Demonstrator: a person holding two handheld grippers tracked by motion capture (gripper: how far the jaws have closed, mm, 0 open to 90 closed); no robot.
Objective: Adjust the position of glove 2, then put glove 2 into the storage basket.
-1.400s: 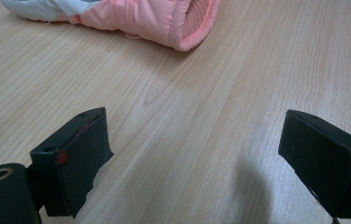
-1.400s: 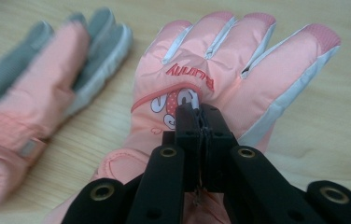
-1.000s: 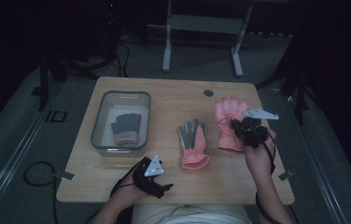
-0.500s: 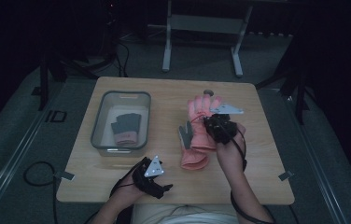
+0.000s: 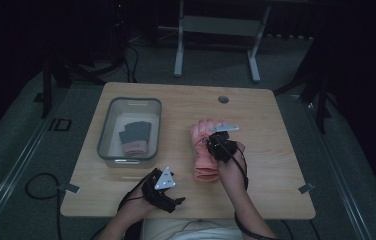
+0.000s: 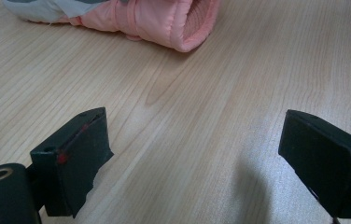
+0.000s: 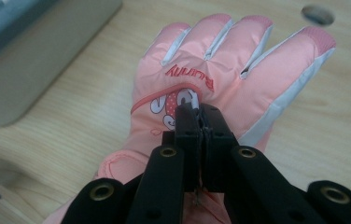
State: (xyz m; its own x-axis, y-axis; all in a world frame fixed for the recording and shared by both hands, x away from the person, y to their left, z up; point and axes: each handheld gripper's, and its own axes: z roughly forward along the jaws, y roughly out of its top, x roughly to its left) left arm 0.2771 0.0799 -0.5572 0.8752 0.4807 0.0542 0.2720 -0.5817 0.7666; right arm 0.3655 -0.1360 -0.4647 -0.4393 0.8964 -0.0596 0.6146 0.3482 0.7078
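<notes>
Dim room, grey carpet [image 5: 36, 150], metal stand [image 5: 216, 30]

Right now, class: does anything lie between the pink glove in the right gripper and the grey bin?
Nothing visible does. The right gripper is shut on the pink glove, and only bare table separates it from the grey bin.

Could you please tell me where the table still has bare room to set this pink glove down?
Free patches: the table's right part, beyond the right gripper, and the far strip behind the grey bin up to the round hole. Crowded: the middle, where the pink glove lies, and the near edge by the left gripper.
</notes>
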